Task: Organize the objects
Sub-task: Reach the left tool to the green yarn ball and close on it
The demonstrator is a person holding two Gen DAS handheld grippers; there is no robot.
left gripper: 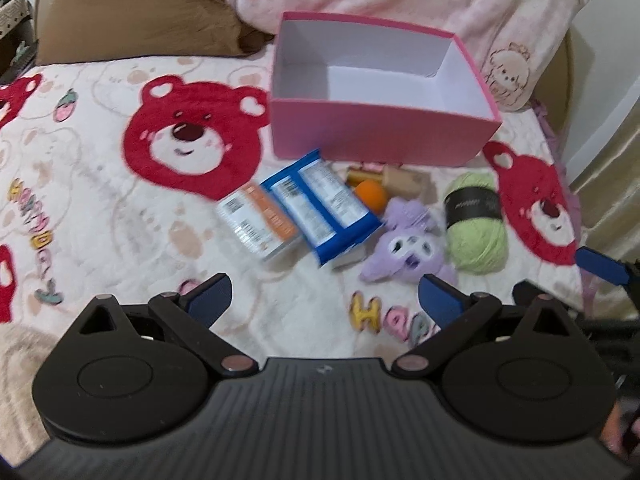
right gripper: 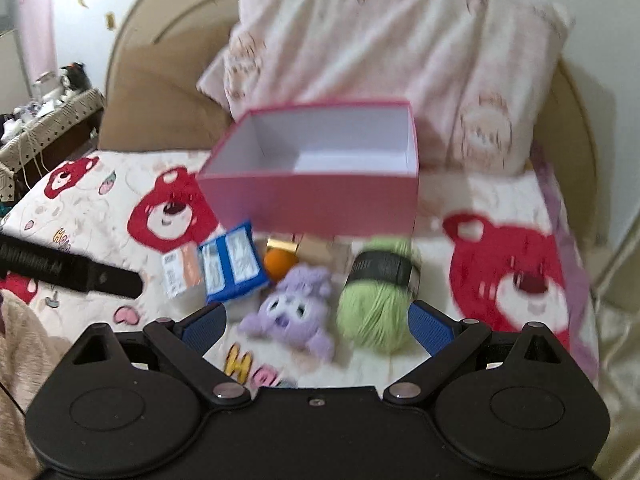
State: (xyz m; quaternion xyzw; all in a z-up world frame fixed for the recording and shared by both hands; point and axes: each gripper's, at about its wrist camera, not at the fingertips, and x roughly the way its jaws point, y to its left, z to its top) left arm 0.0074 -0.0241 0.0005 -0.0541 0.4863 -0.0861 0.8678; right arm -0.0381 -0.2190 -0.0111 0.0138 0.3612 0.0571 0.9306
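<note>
An empty pink box (left gripper: 380, 136) (right gripper: 316, 200) stands on the bed, white inside. In front of it lie a blue packet (left gripper: 320, 208) (right gripper: 232, 268), an orange-and-white packet (left gripper: 260, 224) (right gripper: 180, 272), an orange ball (left gripper: 371, 195) (right gripper: 278, 264), a tan wooden piece (left gripper: 404, 180) (right gripper: 316, 250), a purple plush toy (left gripper: 404, 248) (right gripper: 292, 308) and a green yarn ball (left gripper: 476, 224) (right gripper: 376, 300). My left gripper (left gripper: 324, 300) hangs open, short of the packets. My right gripper (right gripper: 318, 326) is open too, with the plush and yarn just ahead of its fingers.
The bedspread (left gripper: 100, 208) has red bear prints and coloured letters. A pink pillow (right gripper: 380, 52) and a brown cushion (left gripper: 132, 12) lie behind the box. The bed's right edge (right gripper: 580, 280) is near the yarn. The left gripper's body (right gripper: 68, 268) shows at left.
</note>
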